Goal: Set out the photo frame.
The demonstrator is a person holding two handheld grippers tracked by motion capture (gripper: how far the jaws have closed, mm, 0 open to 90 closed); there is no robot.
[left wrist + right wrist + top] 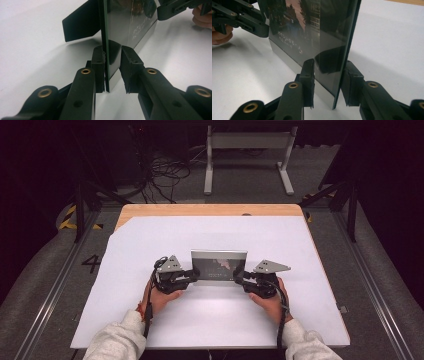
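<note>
A glossy framed panel (219, 265) is standing upright near the middle of the white sheet (150, 245) covering the table. The left gripper (192, 276) is straddling the panel's left edge and the right gripper (239, 279) its right edge, jaws narrow; whether the pads are actually pressing cannot be told. A black stand flap (80, 23) is sticking out behind the panel.

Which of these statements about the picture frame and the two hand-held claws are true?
1. The picture frame stands upright on the white sheet. True.
2. The left gripper has one jaw on each side of the frame's edge. True.
3. The right gripper rests far from the frame. False: its jaws flank the frame's other edge.
4. The sheet covers the whole table. False: bare wood shows along the far edge.
</note>
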